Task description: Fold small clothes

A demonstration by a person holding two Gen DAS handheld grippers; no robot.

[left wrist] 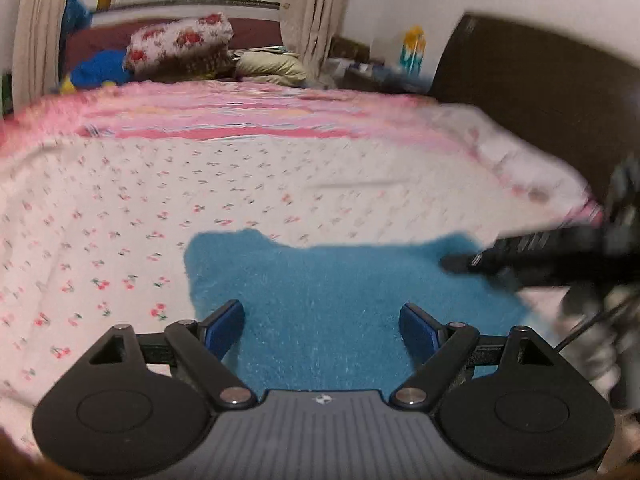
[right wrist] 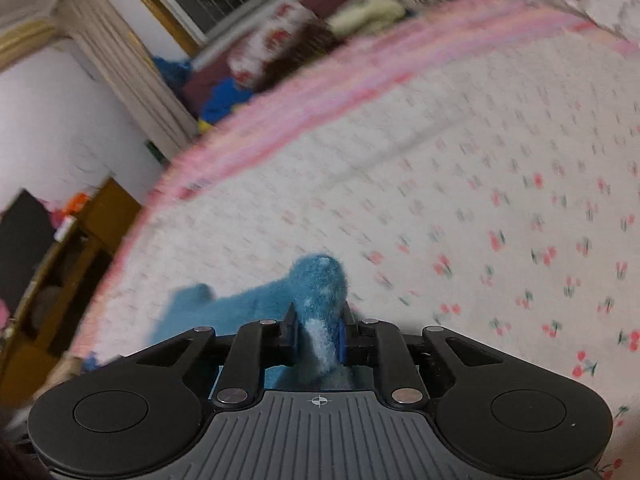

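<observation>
Left wrist view: the left tool (left wrist: 322, 326) is held with its jaws wide apart, and nothing is gripped between the blue pads (left wrist: 222, 330). The tool hovers over the near edge of a blue fleece garment (left wrist: 340, 292), which is spread flat on the bed (left wrist: 160, 200). The bed is covered by a white sheet with a cherry print, and a pink striped blanket (left wrist: 240, 116) lies beyond it. The right tool (left wrist: 532, 254) enters from the right, blurred, at the garment's far right corner.

Right wrist view: the right tool (right wrist: 318, 334) is closed narrowly on a bunched fold of the blue fleece garment (right wrist: 320, 280). The fold stands up between the pads, while the rest of the garment trails to the left over the bed (right wrist: 480, 160). Floral pillows (right wrist: 276, 44) are piled near the window
</observation>
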